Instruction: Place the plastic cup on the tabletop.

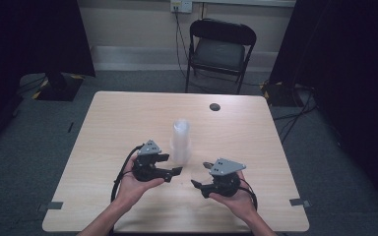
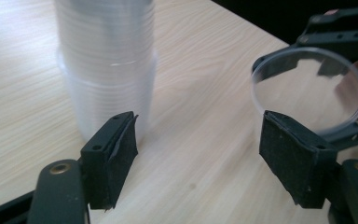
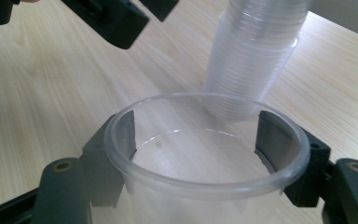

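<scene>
**One clear cup pulled off the stack, left jaws hanging open**

So here's where things are. The right gripper (image 1: 200, 175) has its two black jaws clamped on a single clear plastic cup (image 3: 205, 182). In the right gripper view the pads sit against the outside of the cup's wall on both sides, just under the rim, and you look straight down into the cup's open mouth. From the high view the cup is barely visible because it's so see-through, but it sits just in front of that gripper, over the near middle of the light wooden table (image 1: 128, 113).

The left gripper (image 1: 172, 164) is spread wide with nothing between its jaws. In the left gripper view the foam pads (image 2: 121, 154) stand well apart with only bare tabletop in the gap. One pad is just beside the base of the tall stack of clear plastic cups (image 2: 107, 70), though I can't tell if it touches the plastic. The held cup shows there too, on the right, rim facing the camera.

The stack stands upright on the table around the middle, just beyond the two grippers and a bit closer to the left one. A black folding chair (image 1: 219, 51) stands past the far edge of the table.
</scene>
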`<state>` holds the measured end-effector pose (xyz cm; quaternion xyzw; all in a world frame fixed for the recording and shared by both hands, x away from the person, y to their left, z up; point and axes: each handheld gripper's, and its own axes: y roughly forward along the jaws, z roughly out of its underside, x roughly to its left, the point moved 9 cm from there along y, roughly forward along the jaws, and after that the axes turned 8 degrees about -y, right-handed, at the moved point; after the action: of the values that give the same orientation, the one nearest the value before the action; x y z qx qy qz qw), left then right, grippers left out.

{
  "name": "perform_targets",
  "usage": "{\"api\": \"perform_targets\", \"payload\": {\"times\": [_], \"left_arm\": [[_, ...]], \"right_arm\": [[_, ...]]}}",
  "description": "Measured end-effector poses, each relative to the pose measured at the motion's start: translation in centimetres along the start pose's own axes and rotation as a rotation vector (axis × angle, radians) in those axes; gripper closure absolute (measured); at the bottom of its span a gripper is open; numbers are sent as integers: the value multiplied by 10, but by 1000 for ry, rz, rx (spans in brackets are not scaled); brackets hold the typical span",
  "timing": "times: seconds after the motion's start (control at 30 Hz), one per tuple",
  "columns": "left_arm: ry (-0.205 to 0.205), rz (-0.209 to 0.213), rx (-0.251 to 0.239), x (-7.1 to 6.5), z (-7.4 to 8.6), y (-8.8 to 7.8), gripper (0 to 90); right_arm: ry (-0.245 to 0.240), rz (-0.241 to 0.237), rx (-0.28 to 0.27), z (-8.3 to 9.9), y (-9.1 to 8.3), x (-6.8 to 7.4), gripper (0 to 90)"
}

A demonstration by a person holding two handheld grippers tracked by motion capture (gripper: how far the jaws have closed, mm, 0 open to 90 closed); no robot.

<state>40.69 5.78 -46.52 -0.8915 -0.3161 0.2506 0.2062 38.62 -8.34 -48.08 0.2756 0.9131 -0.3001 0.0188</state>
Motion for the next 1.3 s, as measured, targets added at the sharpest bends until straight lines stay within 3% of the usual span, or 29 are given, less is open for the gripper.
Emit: {"api": "perform_targets", "payload": {"times": [0.13,0.47,0.53,0.77,1.03,1.3], "left_arm": [[13,-29,4,7,7,-3,264],[23,-46,-8,13,18,-18,212],[43,-46,-10,14,21,-22,195],[20,-51,-19,19,35,-32,158],[9,-58,-5,27,47,-35,159],[10,-56,-10,28,51,-37,159]], "right_arm": [[18,17,-2,1,-2,-5,290],[53,54,-8,-2,-6,-17,289],[59,63,-11,-3,-8,-20,290],[92,93,-32,-11,-9,-36,290],[125,150,-62,-22,-10,-62,292],[192,207,-85,-27,-5,-93,293]]}}
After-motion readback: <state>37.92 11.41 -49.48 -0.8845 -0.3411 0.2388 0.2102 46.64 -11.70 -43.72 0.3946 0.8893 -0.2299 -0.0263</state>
